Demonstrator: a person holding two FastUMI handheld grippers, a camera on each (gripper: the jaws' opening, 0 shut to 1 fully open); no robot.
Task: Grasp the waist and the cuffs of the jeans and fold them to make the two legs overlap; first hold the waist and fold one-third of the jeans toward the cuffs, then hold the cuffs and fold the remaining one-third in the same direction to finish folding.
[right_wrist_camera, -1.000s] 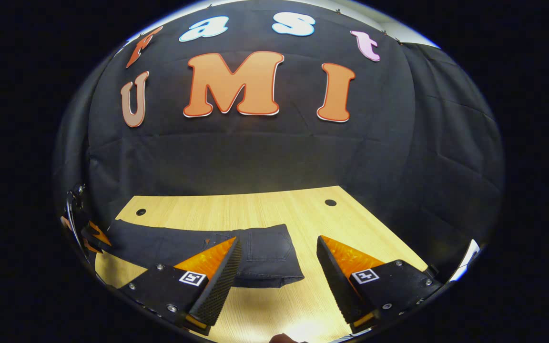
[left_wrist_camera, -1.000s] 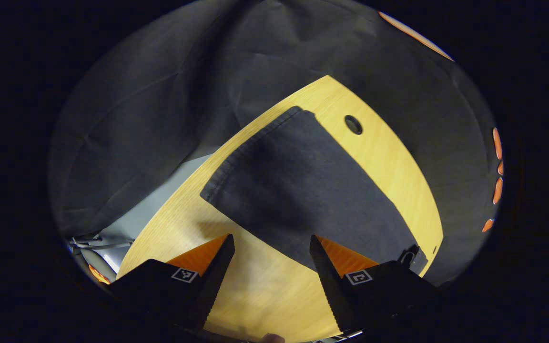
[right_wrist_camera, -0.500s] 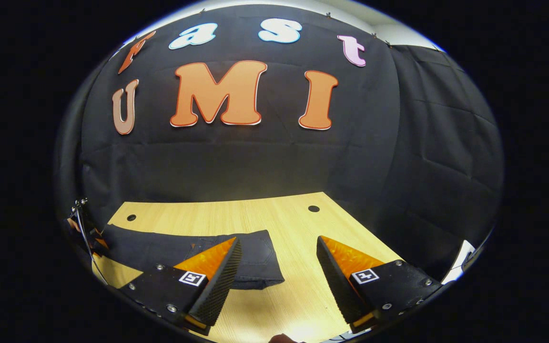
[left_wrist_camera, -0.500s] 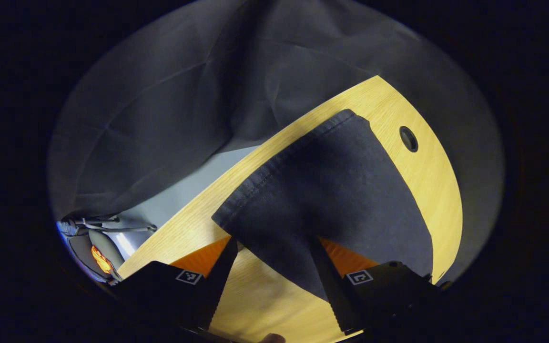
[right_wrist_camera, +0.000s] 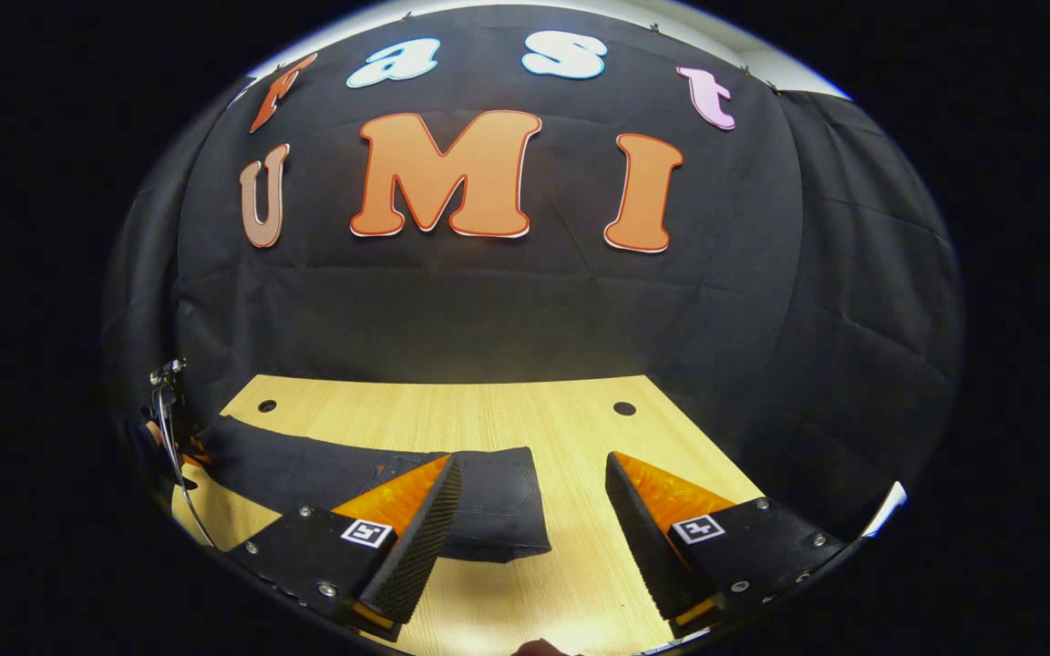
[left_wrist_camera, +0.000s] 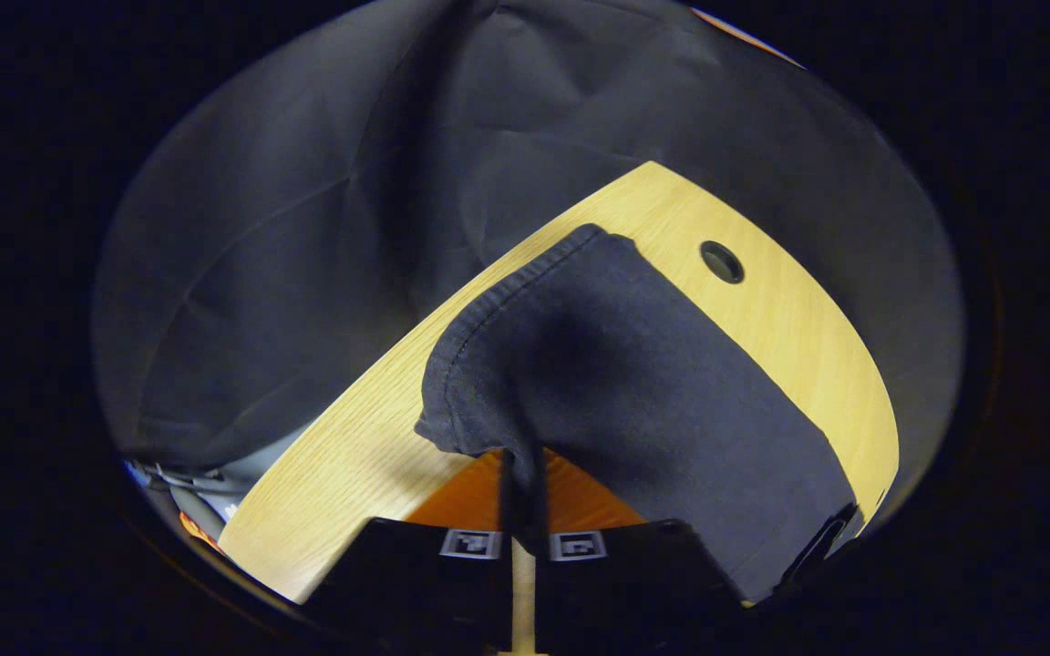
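Note:
Dark jeans (left_wrist_camera: pixel 662 392) lie lengthwise on the light wooden table (left_wrist_camera: pixel 789 328). In the left gripper view my left gripper (left_wrist_camera: pixel 520 474) is shut on the cuff end, pinching its near corner, and the hem bunches up and lifts just above the fingers. In the right gripper view the jeans (right_wrist_camera: pixel 306 469) stretch from the far left to a folded end with a back pocket (right_wrist_camera: pixel 498 506). My right gripper (right_wrist_camera: pixel 532 460) hangs open above the table by that folded end, its left finger over the cloth, holding nothing.
The table has round cable holes (left_wrist_camera: pixel 722 261) (right_wrist_camera: pixel 624 408) (right_wrist_camera: pixel 267 405) near its back edge. Black cloth walls stand close behind and beside it. Bare wood (right_wrist_camera: pixel 571 565) lies in front of the folded end. A cable (right_wrist_camera: pixel 165 401) shows at the far left.
My left gripper moved onto the cuff and went from open to shut on it, lifting and bunching the hem. The right gripper stayed open and shifted only slightly.

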